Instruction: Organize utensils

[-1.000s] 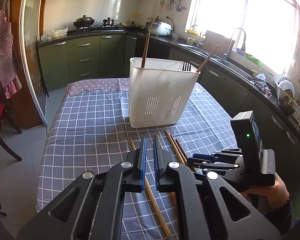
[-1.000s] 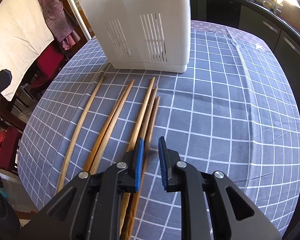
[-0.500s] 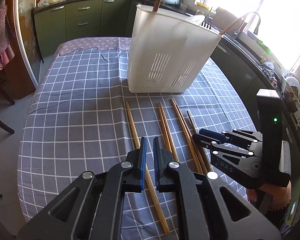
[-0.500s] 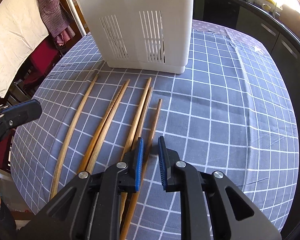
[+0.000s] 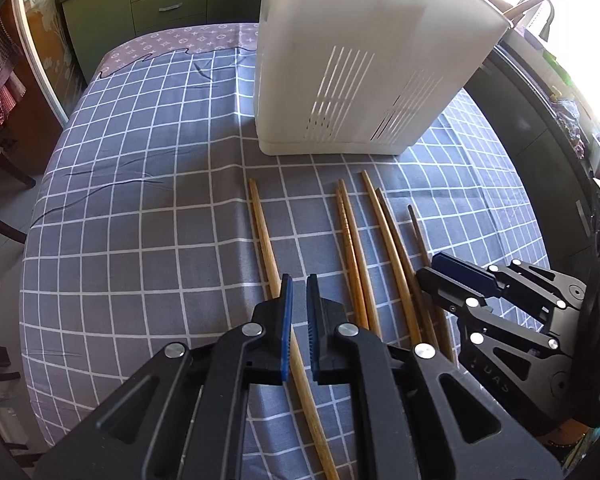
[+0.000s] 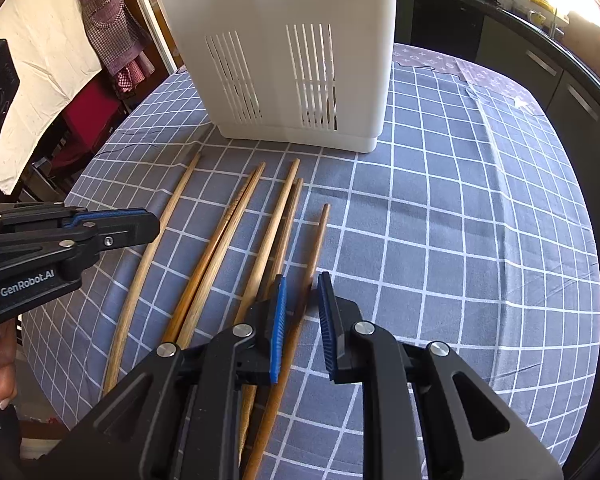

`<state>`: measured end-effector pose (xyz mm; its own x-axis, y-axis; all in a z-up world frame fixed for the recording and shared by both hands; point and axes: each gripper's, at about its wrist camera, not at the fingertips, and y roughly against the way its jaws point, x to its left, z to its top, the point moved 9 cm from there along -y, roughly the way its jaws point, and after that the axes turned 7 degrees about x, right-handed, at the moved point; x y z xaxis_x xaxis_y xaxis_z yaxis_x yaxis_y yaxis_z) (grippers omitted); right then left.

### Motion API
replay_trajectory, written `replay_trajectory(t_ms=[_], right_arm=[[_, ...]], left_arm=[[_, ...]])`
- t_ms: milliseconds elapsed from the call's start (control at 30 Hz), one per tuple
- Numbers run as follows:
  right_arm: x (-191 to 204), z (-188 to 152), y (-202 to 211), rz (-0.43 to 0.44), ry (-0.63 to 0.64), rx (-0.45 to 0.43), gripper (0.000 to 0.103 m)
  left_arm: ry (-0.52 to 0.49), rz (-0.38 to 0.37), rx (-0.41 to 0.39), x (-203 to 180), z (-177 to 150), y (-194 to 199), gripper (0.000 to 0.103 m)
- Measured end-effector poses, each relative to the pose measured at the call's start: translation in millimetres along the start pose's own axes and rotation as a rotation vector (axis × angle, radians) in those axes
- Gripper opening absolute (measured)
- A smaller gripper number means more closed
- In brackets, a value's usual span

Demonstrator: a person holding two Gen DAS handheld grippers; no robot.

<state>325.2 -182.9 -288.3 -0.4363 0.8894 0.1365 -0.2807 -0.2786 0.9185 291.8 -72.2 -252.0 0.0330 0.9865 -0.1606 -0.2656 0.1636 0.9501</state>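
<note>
Left gripper [image 5: 297, 280]: fingers parted by a narrow gap, low over the table, straddling the leftmost chopstick [image 5: 265, 236]. Whether the pads touch the stick I cannot tell.

Right gripper [image 6: 301, 280]: fingers also apart, the gap a little wider, straddling the rightmost chopstick [image 6: 318, 236], the darkest and shortest-looking of the set. Contact unclear here too.

Between those two sticks lie four more chopsticks [image 6: 240, 216], in two close pairs, all roughly parallel, tips pointing toward the holder.

White slotted utensil holder [image 6: 300, 60] stands upright on the table just past the stick tips, not touching them. One stick end pokes out above its rim in the left view.

Grey checked tablecloth [image 6: 460, 220] under everything. Dark green kitchen cabinets [image 5: 160, 8] behind.
</note>
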Motion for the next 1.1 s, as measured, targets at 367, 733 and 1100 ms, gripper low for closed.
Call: replay_trajectory(t_ms=[367, 733, 1100], right_arm=[[-4, -2, 3, 0.026, 0.0, -0.007, 0.017], [-4, -3, 6, 0.035, 0.0, -0.011, 0.017], [-4, -3, 4, 0.046, -0.005, -0.012, 0.017]], left_arm=[[0.007, 0.001, 0.068, -2, 0, -14, 0.007], [0.02, 0.084, 0.012, 11, 9, -1, 0.038], [-0.021, 0.15, 0.028, 7, 12, -17, 0.022]])
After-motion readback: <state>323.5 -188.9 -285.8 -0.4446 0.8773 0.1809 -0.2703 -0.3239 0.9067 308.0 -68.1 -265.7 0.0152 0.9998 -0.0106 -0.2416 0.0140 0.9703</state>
